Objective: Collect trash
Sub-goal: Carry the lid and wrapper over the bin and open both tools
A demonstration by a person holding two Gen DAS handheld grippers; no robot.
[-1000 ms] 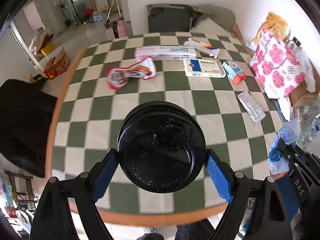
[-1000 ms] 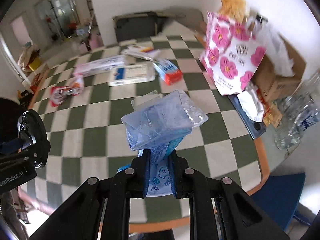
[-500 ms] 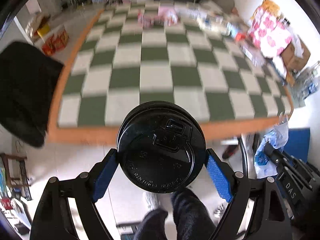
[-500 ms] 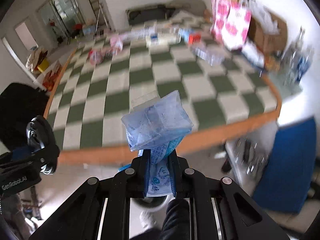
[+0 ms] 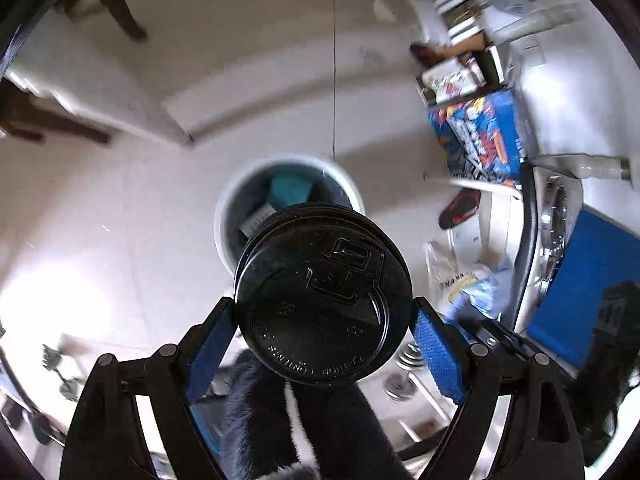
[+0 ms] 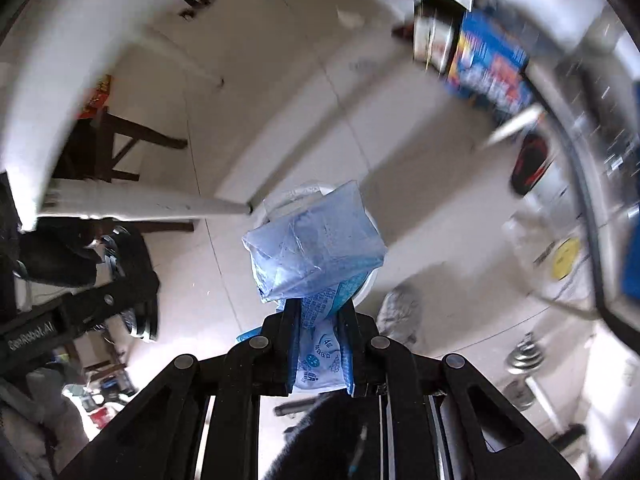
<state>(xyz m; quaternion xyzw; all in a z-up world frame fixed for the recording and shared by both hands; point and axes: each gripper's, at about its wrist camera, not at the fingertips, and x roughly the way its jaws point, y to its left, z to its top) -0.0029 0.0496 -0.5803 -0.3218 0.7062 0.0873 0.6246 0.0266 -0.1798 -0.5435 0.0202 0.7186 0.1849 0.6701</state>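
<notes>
My left gripper (image 5: 323, 324) is shut on a cup with a black lid (image 5: 323, 300), which fills the middle of the left wrist view. A white trash bin (image 5: 234, 208) with a dark liner and trash inside stands on the floor below and beyond the cup. My right gripper (image 6: 320, 320) is shut on a crumpled blue plastic bag (image 6: 316, 252). The bag hangs over the same bin, whose white rim (image 6: 298, 194) shows just behind it. The left gripper shows at the left edge of the right wrist view (image 6: 100, 304).
Pale tiled floor all around. A blue printed box (image 5: 480, 136) and stacked items stand at the right, with a red-black shoe (image 5: 460, 210) and a blue surface (image 5: 592, 280). Dark chair legs (image 6: 120, 140) stand at the left. Dumbbell weights (image 6: 524, 356) lie lower right.
Both grippers have swung from the checkered table down toward the floor. The trash bin is now under the cup and the bag. Both grips are unchanged.
</notes>
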